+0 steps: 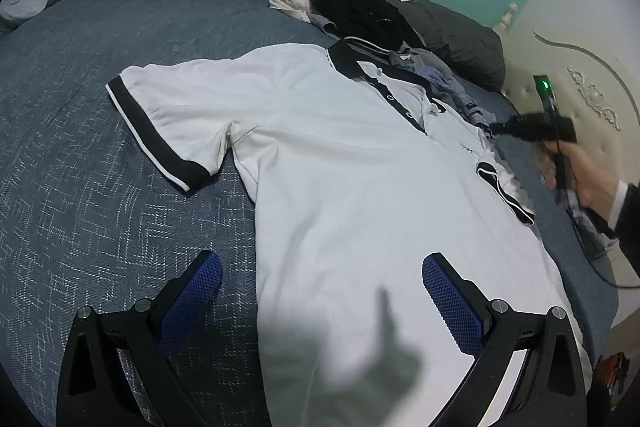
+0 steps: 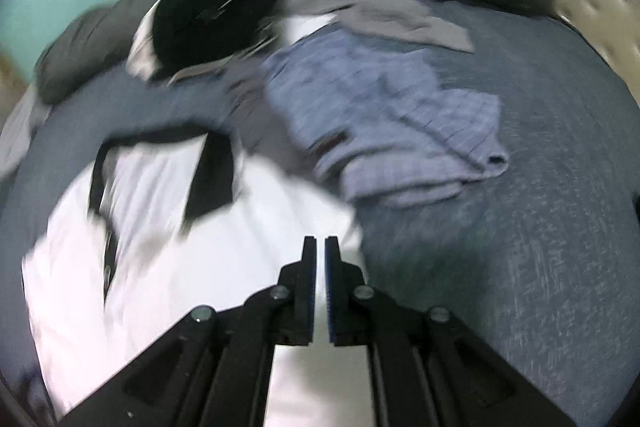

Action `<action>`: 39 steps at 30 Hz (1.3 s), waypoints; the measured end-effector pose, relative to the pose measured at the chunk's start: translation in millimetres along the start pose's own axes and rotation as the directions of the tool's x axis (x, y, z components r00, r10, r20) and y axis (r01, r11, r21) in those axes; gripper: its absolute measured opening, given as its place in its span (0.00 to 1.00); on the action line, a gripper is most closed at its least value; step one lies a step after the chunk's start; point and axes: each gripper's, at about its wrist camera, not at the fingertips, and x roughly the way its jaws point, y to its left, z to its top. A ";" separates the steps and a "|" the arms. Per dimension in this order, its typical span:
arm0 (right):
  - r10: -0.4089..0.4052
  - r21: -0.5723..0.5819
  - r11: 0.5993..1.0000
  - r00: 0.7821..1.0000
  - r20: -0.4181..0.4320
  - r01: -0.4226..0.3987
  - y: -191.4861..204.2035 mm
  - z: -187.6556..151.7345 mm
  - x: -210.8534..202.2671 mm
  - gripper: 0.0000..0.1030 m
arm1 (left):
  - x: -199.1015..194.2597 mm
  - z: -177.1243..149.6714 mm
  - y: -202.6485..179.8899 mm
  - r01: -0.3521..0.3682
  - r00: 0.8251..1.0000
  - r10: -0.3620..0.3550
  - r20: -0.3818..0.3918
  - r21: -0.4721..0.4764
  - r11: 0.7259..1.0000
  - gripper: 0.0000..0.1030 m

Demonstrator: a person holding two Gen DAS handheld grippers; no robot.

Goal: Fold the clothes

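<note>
bed: blue bedspread (image 1: 80, 155), clothes pile (image 2: 380, 115) near headboard
left gripper (image 1: 322, 291): we hover wide open, empty, above white polo shirt (image 1: 340, 187)
right gripper (image 2: 320, 251): nearly closed; grip unclear
risk: sleeve (image 1: 506, 193) bunches, fold skews

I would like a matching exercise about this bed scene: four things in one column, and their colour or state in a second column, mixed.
Things:
1. polo shirt
2. left gripper
3. right gripper
4. bedspread

Colour or state:
A. fingers nearly closed
B. blue-grey, woven pattern
C. fingers wide apart
D. white with black collar, spread flat

Pairs: 1-D, 2-C, 3-A, 4-B
</note>
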 end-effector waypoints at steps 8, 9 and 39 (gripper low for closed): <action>0.019 -0.105 0.994 0.997 -0.072 -0.026 19.0 -49.1 -0.4 0.09 | -0.1 0.8 -2.3 0.003 1.000 -0.003 0.001 0.004 1.000 1.00; 0.013 -0.109 0.994 0.997 -0.077 -0.021 18.1 -54.6 0.2 0.09 | -0.1 0.9 -2.1 0.004 1.000 -0.004 0.001 0.003 1.000 1.00; 0.084 -0.161 0.983 0.994 -0.065 -0.093 51.3 -90.7 -12.9 0.06 | 0.4 0.2 -4.5 0.010 1.000 -0.010 0.001 0.004 1.000 1.00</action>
